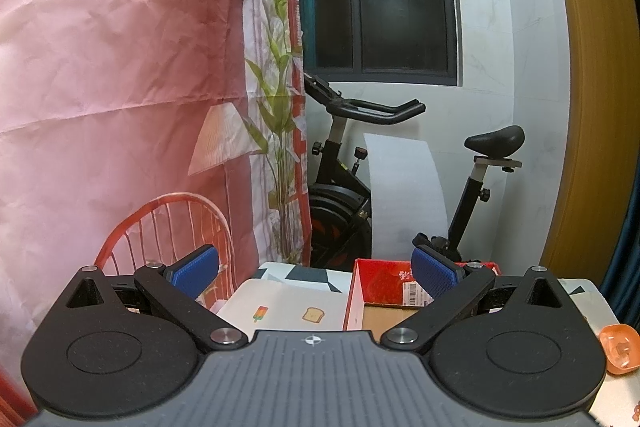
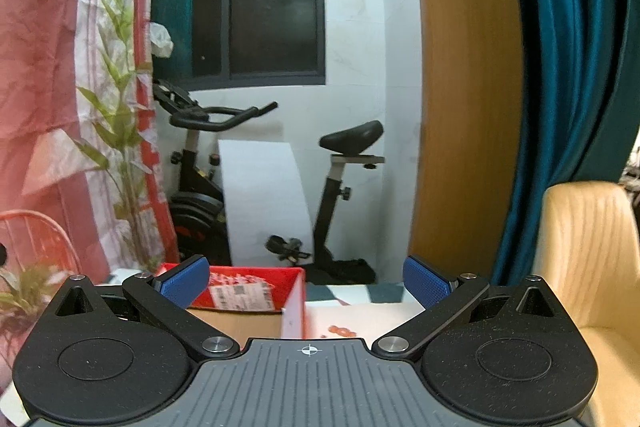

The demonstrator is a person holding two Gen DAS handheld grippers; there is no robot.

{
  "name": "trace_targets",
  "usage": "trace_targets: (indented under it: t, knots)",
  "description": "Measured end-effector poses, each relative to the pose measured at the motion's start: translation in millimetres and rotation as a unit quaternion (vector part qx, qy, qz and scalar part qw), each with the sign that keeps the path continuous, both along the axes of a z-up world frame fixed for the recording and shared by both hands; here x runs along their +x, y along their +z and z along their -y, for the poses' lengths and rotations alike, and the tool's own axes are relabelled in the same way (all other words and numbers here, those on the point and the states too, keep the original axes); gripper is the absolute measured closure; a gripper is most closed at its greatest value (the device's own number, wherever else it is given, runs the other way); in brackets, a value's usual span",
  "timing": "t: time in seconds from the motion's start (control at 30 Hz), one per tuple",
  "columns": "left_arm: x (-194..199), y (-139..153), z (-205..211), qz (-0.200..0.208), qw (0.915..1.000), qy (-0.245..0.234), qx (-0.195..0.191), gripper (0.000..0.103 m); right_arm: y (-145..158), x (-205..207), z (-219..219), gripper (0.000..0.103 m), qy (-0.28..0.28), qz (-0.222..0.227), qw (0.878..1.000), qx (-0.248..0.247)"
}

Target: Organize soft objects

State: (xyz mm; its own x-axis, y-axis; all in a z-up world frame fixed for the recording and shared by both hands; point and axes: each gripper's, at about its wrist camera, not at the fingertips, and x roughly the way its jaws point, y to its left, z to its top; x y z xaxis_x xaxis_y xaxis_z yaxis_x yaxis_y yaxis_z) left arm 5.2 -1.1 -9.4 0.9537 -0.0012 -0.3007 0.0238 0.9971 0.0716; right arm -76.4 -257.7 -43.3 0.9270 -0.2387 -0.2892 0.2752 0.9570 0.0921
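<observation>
Both the left tool [image 1: 314, 273] and right tool [image 2: 306, 277] hang spread and empty above the desk [image 1: 280, 297]. The red box [image 1: 366, 291] sits at 12 o'clock; an orange soft toy [image 1: 619, 347], at the left view's 4 o'clock, looks light and squashy, best pinched across its middle.

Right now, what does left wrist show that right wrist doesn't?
Left wrist only: a small orange plastic cup-like item at the table's right edge, and popsicle and toast prints on the white mat.

Right wrist only: a tan padded chair, a teal curtain, and small orange blurred pieces on the table.

Both: the open red cardboard box, the black exercise bike, the dark window. Left gripper and right gripper each have jaws open, holding nothing.
</observation>
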Motion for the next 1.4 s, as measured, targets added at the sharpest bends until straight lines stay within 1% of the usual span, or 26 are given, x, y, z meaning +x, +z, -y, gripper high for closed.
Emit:
trace_targets:
  t: [0.13, 0.23, 0.3, 0.37, 0.47, 0.6, 0.7, 0.87, 0.97, 1.0, 1.07, 1.1, 1.2, 1.33, 1.4]
  knots:
    - [5, -13, -2, -0.003, 0.9999, 0.007, 0.013, 0.000, -14, 5, 5, 0.000, 0.014, 0.007, 1.000, 0.023]
    - [13, -27, -5, -0.016, 0.9996, 0.010, 0.022, 0.000, -30, 13, 6, 0.000, 0.023, 0.006, 0.999, 0.033]
    - [17, -38, -9, -0.022, 0.9995, 0.008, 0.021, 0.000, -41, 19, 6, 0.000, 0.032, 0.006, 0.999, 0.041]
    - [23, -51, -14, -0.036, 0.9992, 0.006, 0.013, 0.000, -55, 26, 5, 0.000, 0.045, 0.008, 0.998, 0.049]
    - [35, -72, -21, -0.067, 0.9978, 0.003, 0.001, 0.000, -77, 37, 0, 0.000, 0.047, -0.008, 0.998, 0.050]
    - [51, -100, -26, -0.107, 0.9943, 0.003, -0.001, 0.000, -107, 53, -6, 0.000, 0.051, -0.031, 0.997, 0.045]
    - [59, -120, -30, -0.132, 0.9911, -0.004, -0.017, 0.000, -128, 63, -9, 0.000, 0.057, -0.049, 0.996, 0.046]
    - [66, -148, -28, -0.152, 0.9875, -0.021, -0.036, 0.001, -162, 77, -13, 0.000, 0.075, -0.088, 0.992, 0.052]
    - [72, -167, -29, -0.173, 0.9809, -0.036, -0.083, 0.001, -182, 84, -13, 0.000, 0.074, -0.112, 0.990, 0.052]
    - [75, -174, -29, -0.183, 0.9781, -0.040, -0.091, 0.002, -188, 85, -13, 0.000, 0.077, -0.117, 0.989, 0.050]
    - [79, -187, -20, -0.191, 0.9767, -0.054, -0.082, 0.014, -201, 88, -15, 0.000, 0.086, -0.128, 0.987, 0.048]
    - [80, -193, -15, -0.198, 0.9754, -0.066, -0.072, 0.017, -206, 90, -16, 0.000, 0.089, -0.135, 0.986, 0.049]
    - [81, -204, -1, -0.211, 0.9724, -0.084, -0.053, 0.018, -218, 95, -15, 0.000, 0.093, -0.151, 0.982, 0.060]
    - [88, -218, 4, -0.234, 0.9662, -0.092, -0.056, 0.020, -231, 100, -12, 0.002, 0.095, -0.162, 0.980, 0.073]
    - [91, -222, 4, -0.240, 0.9643, -0.091, -0.063, 0.022, -236, 101, -9, 0.004, 0.098, -0.166, 0.978, 0.078]
